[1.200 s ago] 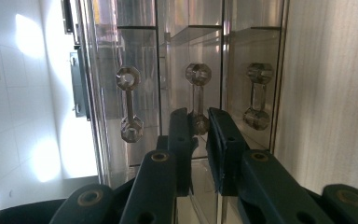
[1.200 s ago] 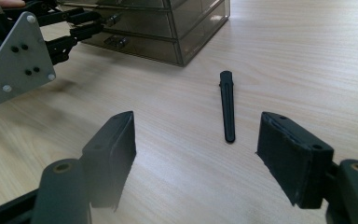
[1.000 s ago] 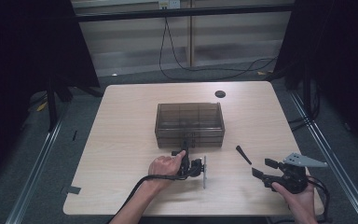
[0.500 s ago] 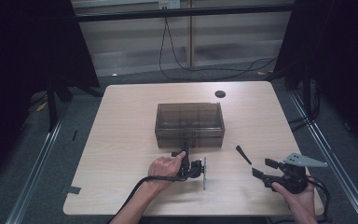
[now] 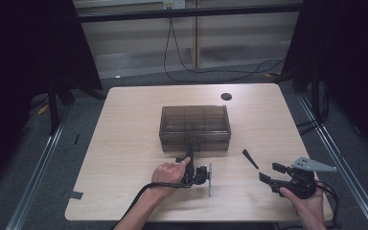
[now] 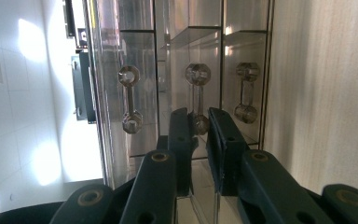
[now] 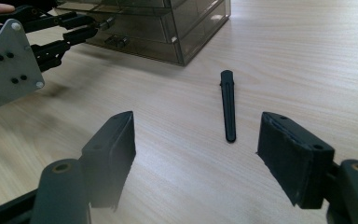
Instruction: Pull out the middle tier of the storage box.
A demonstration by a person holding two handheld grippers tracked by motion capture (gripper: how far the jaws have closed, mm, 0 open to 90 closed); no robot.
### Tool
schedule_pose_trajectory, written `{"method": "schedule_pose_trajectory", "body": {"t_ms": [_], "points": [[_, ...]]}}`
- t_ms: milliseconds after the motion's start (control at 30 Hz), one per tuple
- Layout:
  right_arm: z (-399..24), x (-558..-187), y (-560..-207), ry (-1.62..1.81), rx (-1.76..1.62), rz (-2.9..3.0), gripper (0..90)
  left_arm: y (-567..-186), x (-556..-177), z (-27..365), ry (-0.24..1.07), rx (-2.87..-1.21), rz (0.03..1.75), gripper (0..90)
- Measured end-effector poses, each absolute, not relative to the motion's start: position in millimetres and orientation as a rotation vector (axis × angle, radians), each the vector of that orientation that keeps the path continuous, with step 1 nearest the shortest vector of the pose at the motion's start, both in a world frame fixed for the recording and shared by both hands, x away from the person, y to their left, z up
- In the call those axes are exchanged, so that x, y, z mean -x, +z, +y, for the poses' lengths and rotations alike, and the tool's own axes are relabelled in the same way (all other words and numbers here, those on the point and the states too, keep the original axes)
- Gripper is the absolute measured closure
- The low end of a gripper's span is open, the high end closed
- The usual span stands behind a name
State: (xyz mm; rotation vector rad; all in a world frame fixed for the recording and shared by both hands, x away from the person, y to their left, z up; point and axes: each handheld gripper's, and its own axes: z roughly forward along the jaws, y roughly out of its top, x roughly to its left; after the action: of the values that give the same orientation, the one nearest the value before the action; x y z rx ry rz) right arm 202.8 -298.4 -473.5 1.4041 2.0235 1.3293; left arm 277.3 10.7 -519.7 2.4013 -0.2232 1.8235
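Fingers of my left gripper (image 6: pixel 197 133) stand narrow, black pads pinched on the lower knob of a clear dumbbell-shaped drawer handle (image 6: pixel 198 98); the handle's bar runs on past my fingertips to a faceted knob at its far end. Two matching handles flank it, one on either side of my fingers, all glassy and glinting. They belong to a smoky translucent plastic drawer box (image 5: pixel 195 127), boxy and hard-edged, with thin dividers visible through its walls; it sits just beyond my fingertips on a pale wood-grain table (image 5: pixel 124 143). In the high view my left hand (image 5: pixel 168 172) lies low on the tabletop, rolled onto its side, so the gripper's grey plate stands on edge and the jaws point level at the box front.

Fingers of my right gripper (image 7: pixel 196 151) stand wide apart with nothing between them, their pads blocky, matte and dark. Just ahead of them, nearer my right fingertip, lies a slim black tapered stick (image 7: pixel 228 105) flat on the wood. My right hand (image 5: pixel 303 199) holds its gripper near the table's near edge, aimed toward the box.
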Motion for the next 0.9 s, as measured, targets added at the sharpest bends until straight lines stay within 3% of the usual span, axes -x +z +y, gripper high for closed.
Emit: {"method": "schedule_pose_trajectory", "body": {"t_ms": [900], "points": [[-298,-203,-474,1.331,-1.403,2.028,27.6,-521,-264,13,1.842,-2.382,-0.242,80.7]]}}
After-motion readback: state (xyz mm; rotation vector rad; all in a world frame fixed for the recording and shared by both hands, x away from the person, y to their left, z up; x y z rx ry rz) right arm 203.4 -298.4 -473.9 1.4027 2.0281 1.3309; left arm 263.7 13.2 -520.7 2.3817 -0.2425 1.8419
